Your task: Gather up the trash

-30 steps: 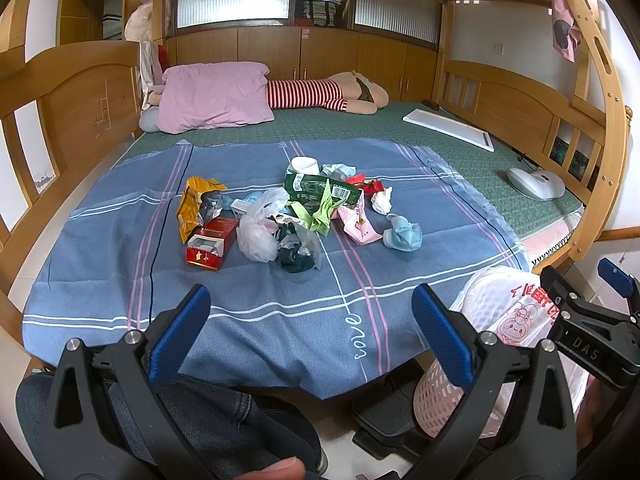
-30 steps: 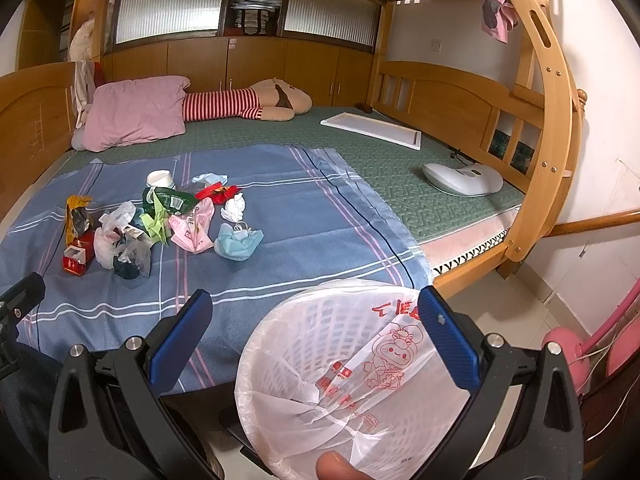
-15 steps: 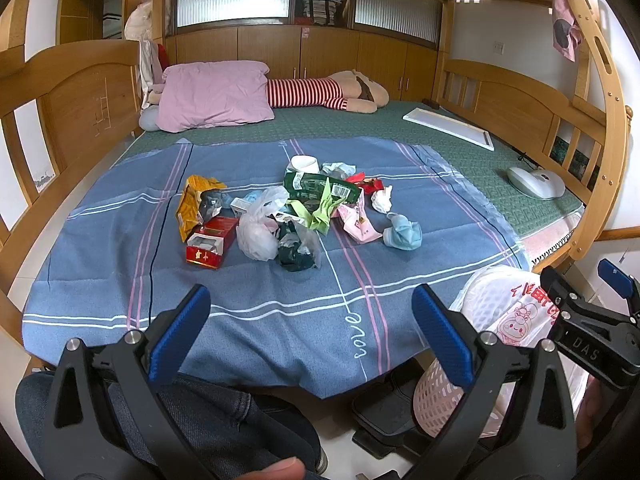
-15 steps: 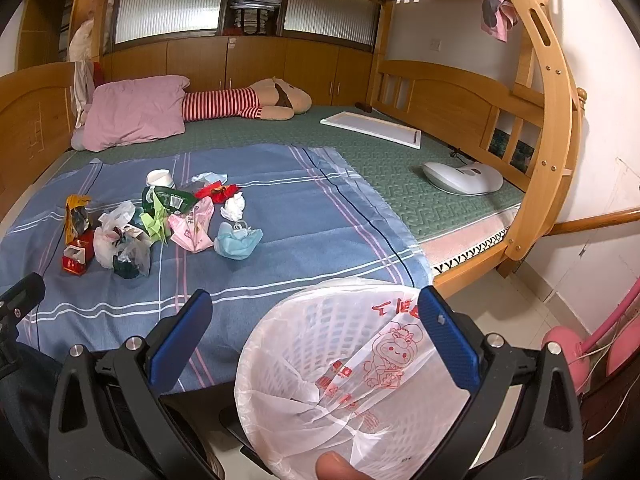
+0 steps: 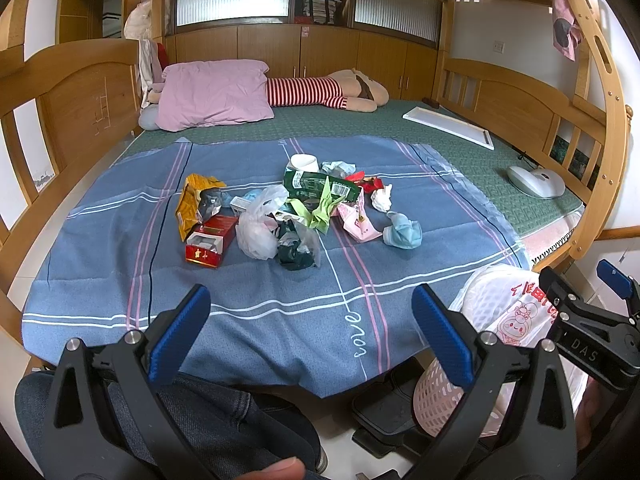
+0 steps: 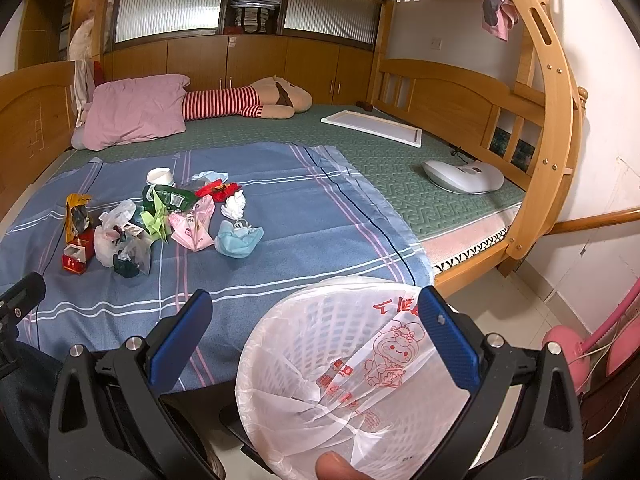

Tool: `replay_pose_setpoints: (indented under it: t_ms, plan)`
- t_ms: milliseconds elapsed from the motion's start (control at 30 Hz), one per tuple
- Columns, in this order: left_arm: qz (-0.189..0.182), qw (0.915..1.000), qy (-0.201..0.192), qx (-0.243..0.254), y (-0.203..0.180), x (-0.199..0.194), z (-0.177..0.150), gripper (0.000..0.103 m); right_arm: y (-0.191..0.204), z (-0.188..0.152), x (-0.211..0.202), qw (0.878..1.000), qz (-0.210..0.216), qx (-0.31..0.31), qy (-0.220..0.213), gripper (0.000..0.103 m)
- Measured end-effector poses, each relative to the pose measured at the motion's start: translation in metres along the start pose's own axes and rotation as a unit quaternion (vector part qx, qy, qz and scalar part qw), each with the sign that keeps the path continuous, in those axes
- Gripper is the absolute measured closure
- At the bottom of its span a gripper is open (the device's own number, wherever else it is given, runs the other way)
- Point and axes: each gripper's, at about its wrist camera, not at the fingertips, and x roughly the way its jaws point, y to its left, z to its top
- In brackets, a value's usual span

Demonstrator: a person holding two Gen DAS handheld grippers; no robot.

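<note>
Nearest, left gripper (image 5: 310, 334): jaws spread wide, nothing held, hanging over the near hem of the blue striped sheet (image 5: 256, 320). Right gripper (image 6: 314, 336): likewise wide open and empty, poised above the lined waste basket (image 6: 352, 376), which stands on the floor just off the bed's near right corner.

Mid-bed, trash heap, all pieces touching or just beside one another:
- red carton (image 5: 210, 240), near left; stiff, probably light, take across its narrow sides.
- white plastic bag (image 5: 258, 226) and dark crumpled bag (image 5: 296, 250); soft, slippery, pinch a bunched fold.
- blue face mask (image 5: 402, 232), near right; limp, pinch anywhere.
- pink wrapper (image 5: 358, 222), yellow snack bag (image 5: 192, 202), green packet (image 5: 316, 188); crinkly, likely weightless.
- white tissue wad (image 5: 382, 199); soft.
- paper cup (image 5: 304, 163), farthest; crushable, grip gently at the rim.

Beyond: pink pillow (image 5: 214, 94).
</note>
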Motion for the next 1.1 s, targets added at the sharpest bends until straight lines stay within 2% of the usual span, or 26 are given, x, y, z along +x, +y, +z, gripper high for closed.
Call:
replay_pose_setpoints:
  t_ms: [1100]
  plan:
    - [-0.001, 1.0000, 0.003, 0.000, 0.0006, -0.0005, 0.0000, 0.003, 0.0030, -0.0028, 0.0028, 1.000, 0.000, -0.002, 0.003, 0.003]
